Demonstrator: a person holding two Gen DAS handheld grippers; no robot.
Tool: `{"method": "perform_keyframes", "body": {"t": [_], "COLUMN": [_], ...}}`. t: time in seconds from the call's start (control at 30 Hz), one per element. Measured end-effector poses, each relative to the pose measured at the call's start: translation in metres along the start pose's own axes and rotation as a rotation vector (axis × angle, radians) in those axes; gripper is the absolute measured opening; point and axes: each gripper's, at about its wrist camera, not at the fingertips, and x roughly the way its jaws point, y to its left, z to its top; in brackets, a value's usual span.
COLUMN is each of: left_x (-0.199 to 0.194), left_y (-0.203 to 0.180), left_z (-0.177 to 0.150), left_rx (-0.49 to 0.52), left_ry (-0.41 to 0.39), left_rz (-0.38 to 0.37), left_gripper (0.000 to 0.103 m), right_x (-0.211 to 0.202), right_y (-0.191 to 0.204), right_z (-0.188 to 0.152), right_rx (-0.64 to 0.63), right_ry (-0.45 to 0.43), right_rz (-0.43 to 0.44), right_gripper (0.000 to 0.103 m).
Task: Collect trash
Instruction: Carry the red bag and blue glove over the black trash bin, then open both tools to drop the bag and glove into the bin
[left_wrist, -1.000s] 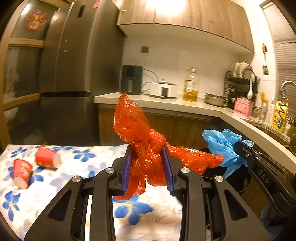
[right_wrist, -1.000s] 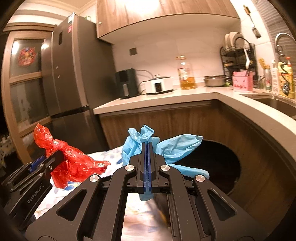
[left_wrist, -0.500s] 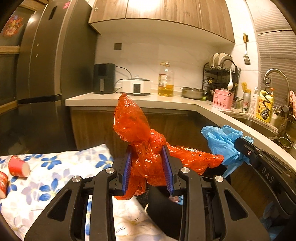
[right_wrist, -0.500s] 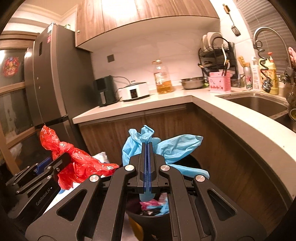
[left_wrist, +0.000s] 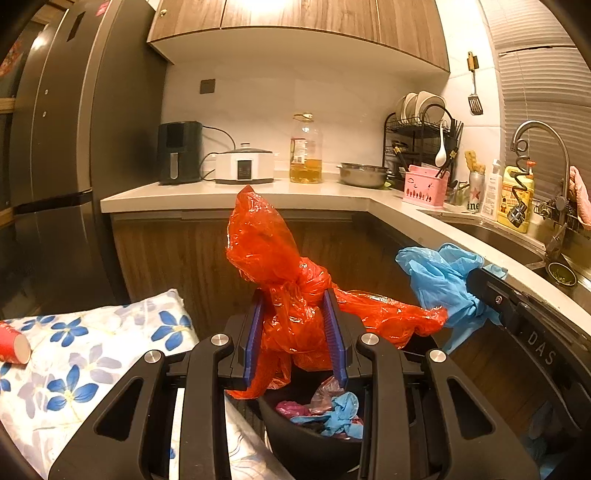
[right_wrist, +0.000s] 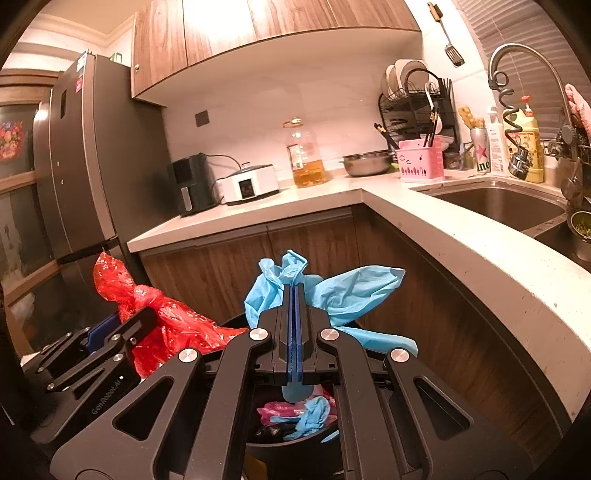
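- Lower left of the left wrist view: a red paper cup (left_wrist: 13, 343) lies on the flowered bed (left_wrist: 92, 354), uncollected.
- Centre: left tongs (left_wrist: 295, 332) clamp a red plastic bag (left_wrist: 269, 258); right tongs (right_wrist: 294, 325) pinch blue gloves (right_wrist: 354, 291).
- Step: carrying to the bin; next, probably releasing both above it.
- Below: black bin (left_wrist: 291, 446) holds blue and pink scraps.

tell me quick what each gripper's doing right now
Left gripper: jaws closed on the red plastic bag.
Right gripper: jaws shut tight on the blue glove.
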Motion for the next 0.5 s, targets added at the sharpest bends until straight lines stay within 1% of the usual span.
{"method": "perform_keyframes", "body": {"t": [0.5], "left_x": [0.032], "left_y": [0.001], "left_z": [0.0], "left_rx": [0.0], "left_ry": [0.048], "left_rz": [-0.055], "left_gripper": [0.032], "right_x": [0.017], "right_y": [0.0], "right_z": [0.003], "right_rx": [-0.011], "right_ry": [0.025], "right_rz": [0.012], "right_gripper": [0.001]}}
